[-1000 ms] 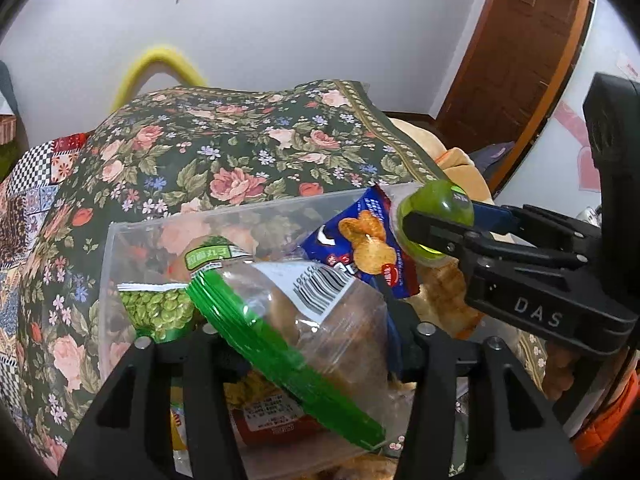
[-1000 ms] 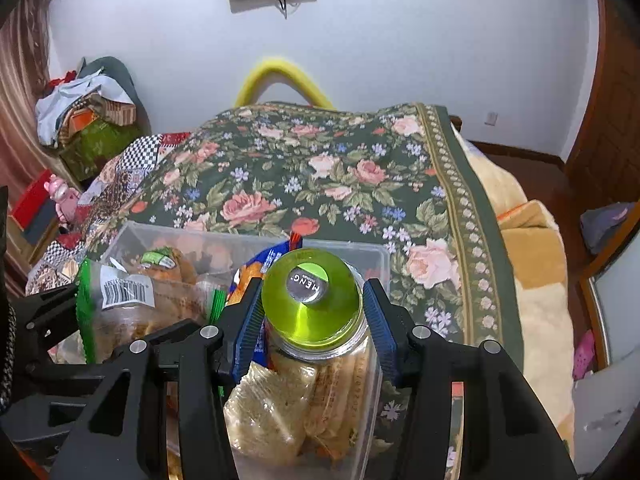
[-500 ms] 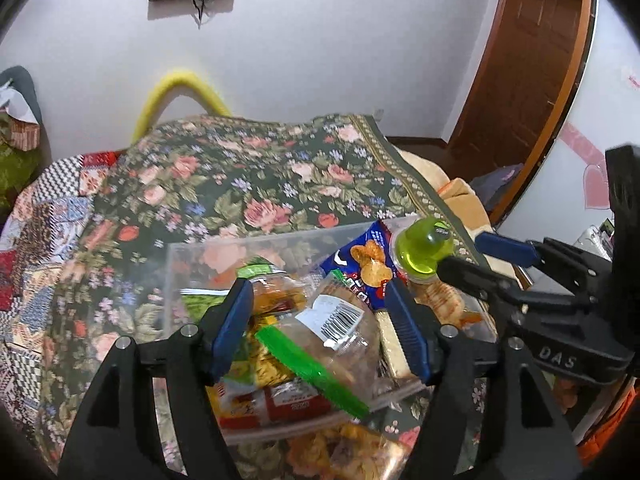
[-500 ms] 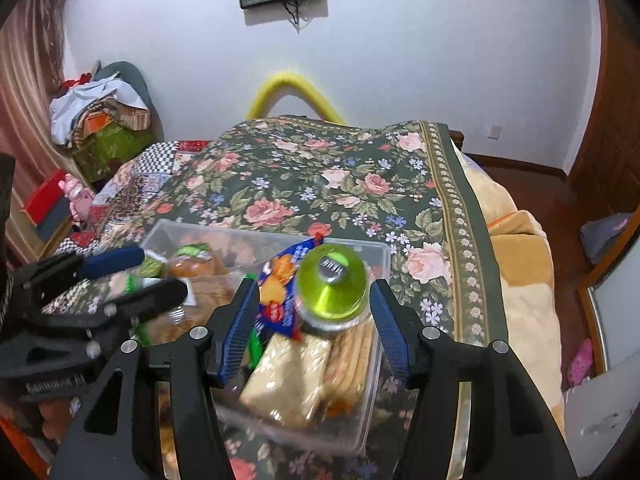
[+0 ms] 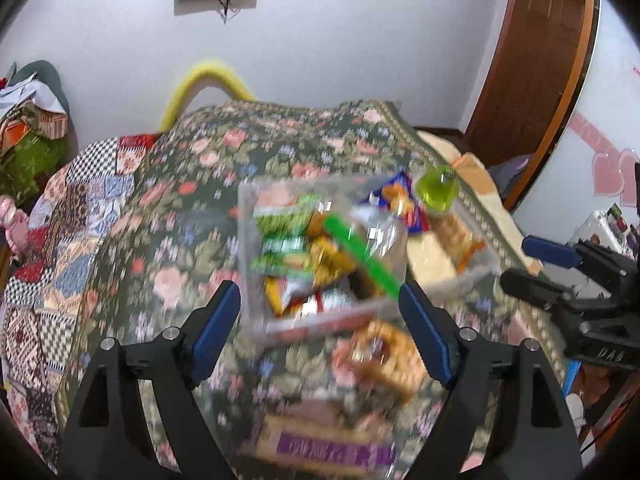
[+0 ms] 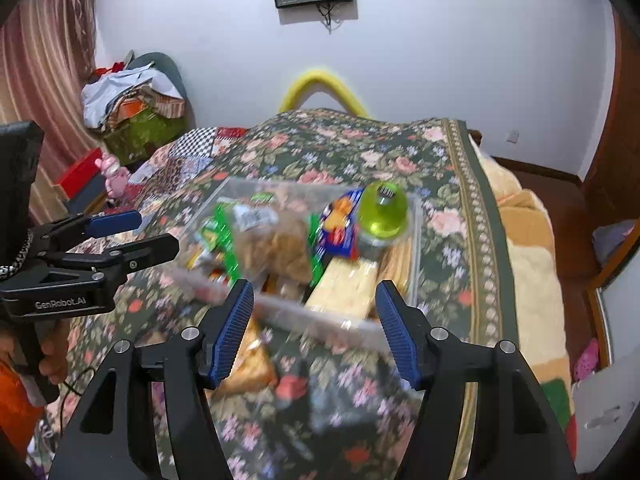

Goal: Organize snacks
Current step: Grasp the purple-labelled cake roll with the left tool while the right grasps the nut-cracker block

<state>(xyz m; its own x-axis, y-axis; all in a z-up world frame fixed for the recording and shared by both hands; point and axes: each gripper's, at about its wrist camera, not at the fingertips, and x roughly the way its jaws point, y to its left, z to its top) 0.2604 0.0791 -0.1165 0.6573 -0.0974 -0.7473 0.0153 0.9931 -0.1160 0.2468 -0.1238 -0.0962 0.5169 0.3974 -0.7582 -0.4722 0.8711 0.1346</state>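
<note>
A clear plastic bin [image 5: 246,240] [image 6: 320,322] full of snacks sits on the floral bedspread. In it stand a jar with a green lid [image 5: 437,188] [image 6: 383,210], a clear bag with a green strip [image 5: 362,254] [image 6: 276,240] and a blue snack packet [image 5: 400,200] [image 6: 336,232]. My left gripper [image 5: 320,328] is open and empty, held back from the bin's near side. My right gripper [image 6: 314,324] is open and empty, also back from the bin. Both views are blurred by motion.
Loose snack packets lie on the bedspread [image 5: 180,216] in front of the bin: an orange-brown one [image 5: 384,356] [image 6: 250,364] and a purple-labelled one [image 5: 332,448]. A heap of clothes [image 6: 132,108] stands at the far left. A wooden door [image 5: 532,60] is at the right.
Both grippers opened, letting go of the clear bag and the green-lid jar in the bin, and pulled back up and away from the bin.
</note>
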